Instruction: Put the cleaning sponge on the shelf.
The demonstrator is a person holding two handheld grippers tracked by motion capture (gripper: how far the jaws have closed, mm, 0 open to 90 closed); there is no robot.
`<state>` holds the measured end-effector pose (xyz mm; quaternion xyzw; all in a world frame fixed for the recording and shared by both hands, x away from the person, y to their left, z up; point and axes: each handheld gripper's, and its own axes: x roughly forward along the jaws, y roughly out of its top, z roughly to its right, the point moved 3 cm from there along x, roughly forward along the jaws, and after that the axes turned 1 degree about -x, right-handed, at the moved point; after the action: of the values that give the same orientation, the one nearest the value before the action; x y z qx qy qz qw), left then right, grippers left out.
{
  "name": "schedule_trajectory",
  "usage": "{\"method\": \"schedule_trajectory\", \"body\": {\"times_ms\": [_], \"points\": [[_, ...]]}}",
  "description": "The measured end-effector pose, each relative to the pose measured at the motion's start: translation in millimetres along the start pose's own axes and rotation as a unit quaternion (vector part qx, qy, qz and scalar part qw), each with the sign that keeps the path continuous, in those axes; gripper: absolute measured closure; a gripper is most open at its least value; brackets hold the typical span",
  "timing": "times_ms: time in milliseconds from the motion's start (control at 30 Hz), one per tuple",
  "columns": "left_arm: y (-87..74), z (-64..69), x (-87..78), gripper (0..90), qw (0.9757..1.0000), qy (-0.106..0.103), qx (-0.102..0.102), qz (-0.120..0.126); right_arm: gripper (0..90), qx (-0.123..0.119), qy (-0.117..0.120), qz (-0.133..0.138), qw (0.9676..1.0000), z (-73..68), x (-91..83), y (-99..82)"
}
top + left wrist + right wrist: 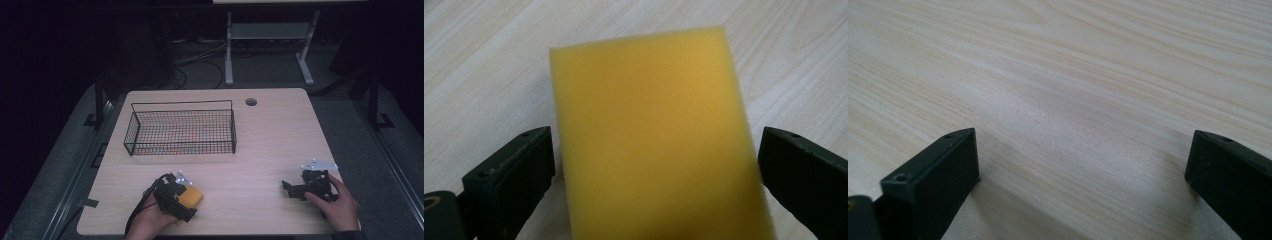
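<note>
Best to squeeze the left gripper (186, 199) slowly on the yellow sponge (651, 135), right in the middle, then lift straight up. Jaws wide apart now, sponge lying between them on the table (270, 145), at 6 o'clock from the wire basket (181, 128). Nothing inside the basket. Right gripper (291, 189) also wide apart, holding nothing, at 3 o'clock from the sponge.

Plenty of open tabletop (270, 150) here. The whole right half is bare wood apart from the right hand-held gripper (295, 190) near the right edge, with clear surface between its spread jaws. The one real obstacle is the wire basket (182, 129) sitting far left, walls up on all sides, open on top. The yellow sponge (192, 196) lies near left, between the left hand-held gripper (186, 200) jaws. A wide free lane runs between basket and sponge.
</note>
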<state>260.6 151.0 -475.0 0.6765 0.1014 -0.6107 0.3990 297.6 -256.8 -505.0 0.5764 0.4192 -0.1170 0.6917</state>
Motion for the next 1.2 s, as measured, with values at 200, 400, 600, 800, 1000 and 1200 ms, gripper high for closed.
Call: {"method": "schedule_trajectory", "body": {"times_ms": [200,400,600,800,1000,1200], "points": [[-1.3,-1.0,1.5,3.5,0.9999,0.006,0.004,-0.007,0.1,0.000,0.000,0.000,1.0000,0.0,0.0,0.0],[-2.0,-0.8,2.9,4.9,0.9998,0.014,0.009,-0.012,0.1,0.000,0.000,0.000,1.0000,0.0,0.0,0.0],[-2.4,-0.8,2.1,8.4,0.9996,0.024,0.011,-0.011,0.1,0.000,0.000,0.000,1.0000,0.0,0.0,0.0],[-2.5,-2.8,0.4,14.0,0.9995,0.028,0.011,-0.006,0.1,0.000,0.000,0.000,1.0000,0.0,0.0,0.0],[-2.8,-4.6,-1.8,20.3,0.9995,0.030,0.008,-0.001,0.1,0.000,0.000,0.000,1.0000,0.0,0.0,0.0],[-3.6,-4.9,-2.0,21.2,0.9996,0.029,0.006,0.002,0.1,0.000,0.000,0.000,1.0000,0.0,0.0,0.0]]}}
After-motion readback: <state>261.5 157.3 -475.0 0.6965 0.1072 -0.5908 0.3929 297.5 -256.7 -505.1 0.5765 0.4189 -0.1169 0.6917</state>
